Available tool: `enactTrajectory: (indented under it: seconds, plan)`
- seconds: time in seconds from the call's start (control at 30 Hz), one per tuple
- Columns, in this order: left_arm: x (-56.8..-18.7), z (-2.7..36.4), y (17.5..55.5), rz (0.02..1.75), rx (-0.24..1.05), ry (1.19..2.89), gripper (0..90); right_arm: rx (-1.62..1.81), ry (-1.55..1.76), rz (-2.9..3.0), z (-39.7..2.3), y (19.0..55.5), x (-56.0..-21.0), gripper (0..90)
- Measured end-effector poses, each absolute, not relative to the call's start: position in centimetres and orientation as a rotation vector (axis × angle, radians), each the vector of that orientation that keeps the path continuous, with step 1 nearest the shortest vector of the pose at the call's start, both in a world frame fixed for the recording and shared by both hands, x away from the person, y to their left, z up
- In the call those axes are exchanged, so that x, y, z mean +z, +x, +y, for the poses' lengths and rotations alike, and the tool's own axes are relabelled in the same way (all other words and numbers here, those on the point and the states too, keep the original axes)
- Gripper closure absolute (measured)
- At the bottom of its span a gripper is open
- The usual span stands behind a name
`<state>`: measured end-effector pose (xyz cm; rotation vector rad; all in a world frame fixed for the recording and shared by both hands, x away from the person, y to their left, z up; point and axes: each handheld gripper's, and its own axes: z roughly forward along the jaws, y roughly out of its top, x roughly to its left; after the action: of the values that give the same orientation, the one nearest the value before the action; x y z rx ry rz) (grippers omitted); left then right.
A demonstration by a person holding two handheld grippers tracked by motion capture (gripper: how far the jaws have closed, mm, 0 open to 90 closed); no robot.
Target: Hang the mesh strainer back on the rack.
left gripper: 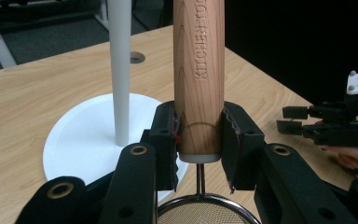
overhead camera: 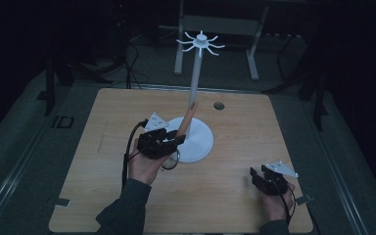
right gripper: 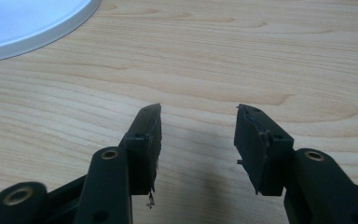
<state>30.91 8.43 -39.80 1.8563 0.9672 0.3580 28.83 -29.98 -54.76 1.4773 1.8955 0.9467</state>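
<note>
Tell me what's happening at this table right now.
A person works with a gripper in each hand. The left gripper is clamped on the wooden handle of a small strainer, holding it beside the pole of a white hook stand on the table. The handle points up toward the hooks, but nothing hangs there yet. The right gripper sits open over bare wood with nothing between its jaws.

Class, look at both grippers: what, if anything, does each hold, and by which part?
The left gripper clamps a strainer by the lower end of its wooden handle, just above the mesh bowl. The right gripper is open over the table, holding nothing.
</note>
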Motion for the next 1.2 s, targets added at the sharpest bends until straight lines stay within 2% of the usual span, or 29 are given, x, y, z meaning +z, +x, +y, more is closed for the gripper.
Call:
enactTrajectory:
  seconds: [1.2]
  plan:
    - [-37.3,8.7,30.2,0.946,0.420,1.658,69.0,0.937,1.474,1.891,-30.0,28.8,-54.8,50.3]
